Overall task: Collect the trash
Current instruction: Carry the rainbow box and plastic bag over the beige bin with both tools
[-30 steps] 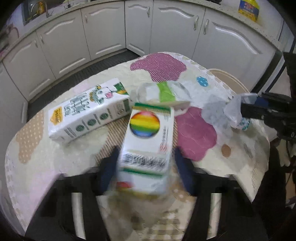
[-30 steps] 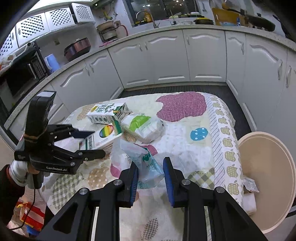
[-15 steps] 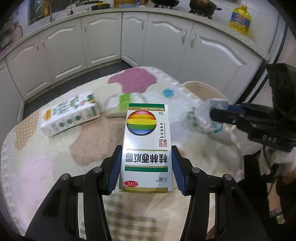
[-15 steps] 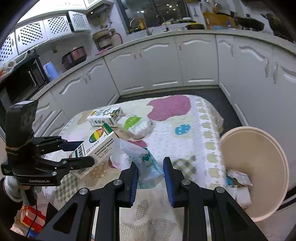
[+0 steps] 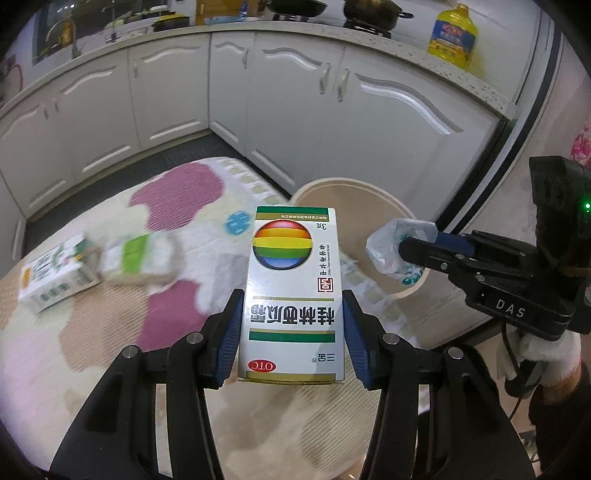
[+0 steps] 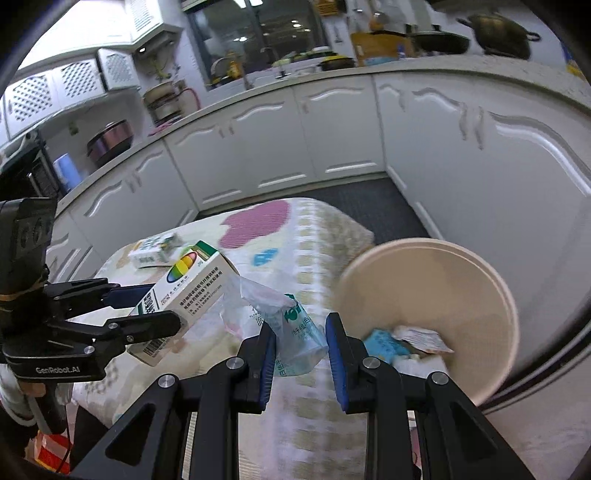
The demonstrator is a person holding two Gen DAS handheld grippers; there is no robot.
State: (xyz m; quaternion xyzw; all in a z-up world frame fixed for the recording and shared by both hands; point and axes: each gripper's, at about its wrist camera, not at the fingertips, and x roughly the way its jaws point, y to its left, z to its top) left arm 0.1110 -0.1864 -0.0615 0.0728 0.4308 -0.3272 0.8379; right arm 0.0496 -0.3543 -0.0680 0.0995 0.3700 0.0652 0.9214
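Note:
My left gripper (image 5: 292, 314) is shut on a white medicine box (image 5: 294, 280) with a rainbow ball print, held above the table; the same box (image 6: 184, 291) shows in the right wrist view. My right gripper (image 6: 300, 332) is shut on a crumpled clear plastic bag (image 6: 291, 328) with green print, close to the rim of the beige bin (image 6: 436, 291). That bag (image 5: 397, 247) hangs over the bin (image 5: 351, 206) in the left wrist view. The bin holds several scraps of trash (image 6: 406, 341).
A milk carton (image 5: 55, 280) and a green-and-white tissue pack (image 5: 140, 258) lie on the table with the patterned cloth (image 5: 92, 369). White cabinets (image 5: 280, 103) run behind, and a dark floor strip (image 6: 354, 199) lies between them and the table. An oil bottle (image 5: 452, 35) stands on the counter.
Both grippers have carried their loads off the table toward the bin. The box has been lifted clear of the cloth, and the bag has reached the bin's rim.

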